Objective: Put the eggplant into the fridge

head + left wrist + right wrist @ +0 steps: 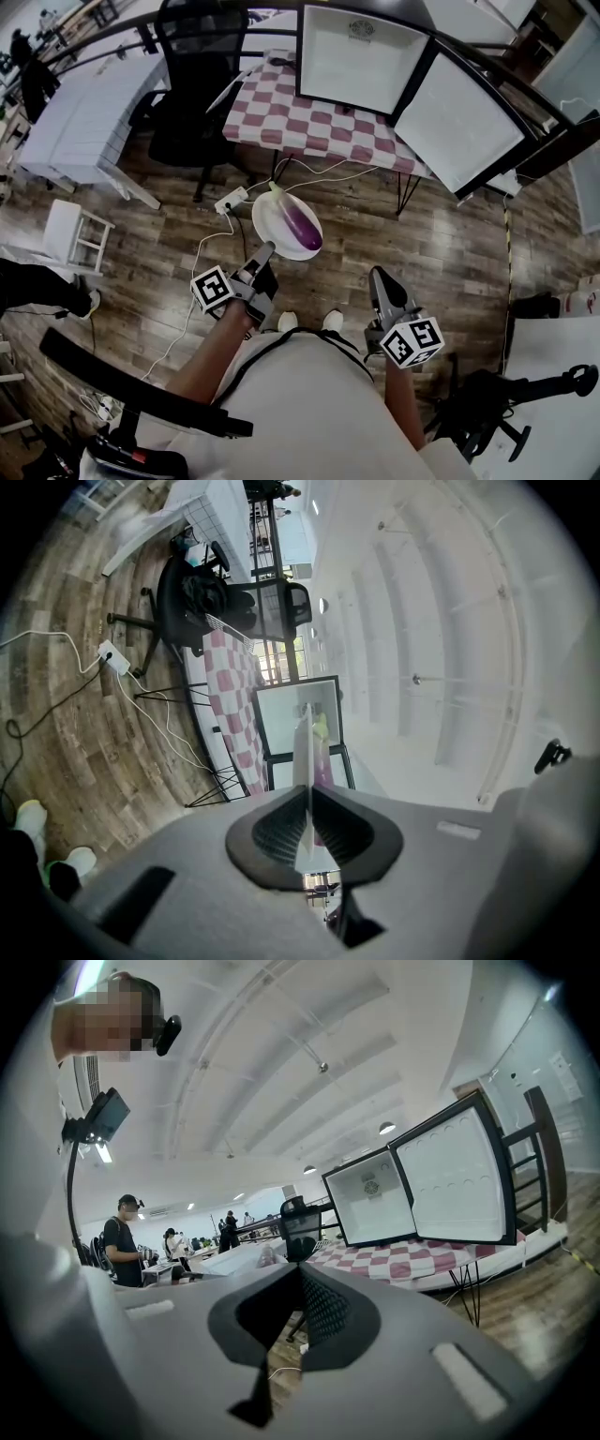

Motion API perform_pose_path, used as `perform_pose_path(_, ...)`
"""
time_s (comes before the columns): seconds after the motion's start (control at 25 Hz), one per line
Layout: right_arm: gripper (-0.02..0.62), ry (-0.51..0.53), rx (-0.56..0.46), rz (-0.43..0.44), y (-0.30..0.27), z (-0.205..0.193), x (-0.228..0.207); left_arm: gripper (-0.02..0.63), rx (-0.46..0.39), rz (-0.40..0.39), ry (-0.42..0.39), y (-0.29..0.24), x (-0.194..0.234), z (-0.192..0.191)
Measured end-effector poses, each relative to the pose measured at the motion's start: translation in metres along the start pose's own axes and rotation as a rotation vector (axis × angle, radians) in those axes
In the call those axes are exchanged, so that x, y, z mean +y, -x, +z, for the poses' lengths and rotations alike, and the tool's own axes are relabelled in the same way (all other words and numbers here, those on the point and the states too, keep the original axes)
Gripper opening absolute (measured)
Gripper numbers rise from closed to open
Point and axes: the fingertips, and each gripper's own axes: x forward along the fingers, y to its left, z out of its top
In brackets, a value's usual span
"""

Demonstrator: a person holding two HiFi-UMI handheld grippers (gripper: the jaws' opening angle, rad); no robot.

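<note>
Fingers of my left gripper (263,253) are clenched on the near rim of the white plate (272,217), and the eggplant (305,228) lies on that plate, well short of the fridge (361,56) and lower than it. The fingers of my right gripper (378,277) are pressed together on nothing, also short of the fridge. The fridge stands open on the checked desk (300,122), with its door (461,120) swung out on its right.

I judge this to be the carry. To do it well I'd keep the plate level, since the eggplant lies loose and could roll off the far edge, then lift it above the desk edge before going in. The free gripper could steady the plate from below.

An office chair (192,94) stands left of the fridge. In front of the fridge, on the floor, lie a power strip (232,199) and loose cables (309,178), which could trip me on the way in.
</note>
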Motion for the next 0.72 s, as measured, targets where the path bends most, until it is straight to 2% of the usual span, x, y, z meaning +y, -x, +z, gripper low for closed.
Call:
perform_pose_path(0.2,0.006,0.01,-0.006,-0.011,-0.005,0.0,0.022,0.026,0.003,-0.009,0.003,0.02,-0.003,0.012)
perform_pose_path(0.72,0.006,0.021,0.022,-0.009,-0.015,-0.011,0.031,0.026,-0.027,-0.003,-0.004,0.04,0.008,0.026)
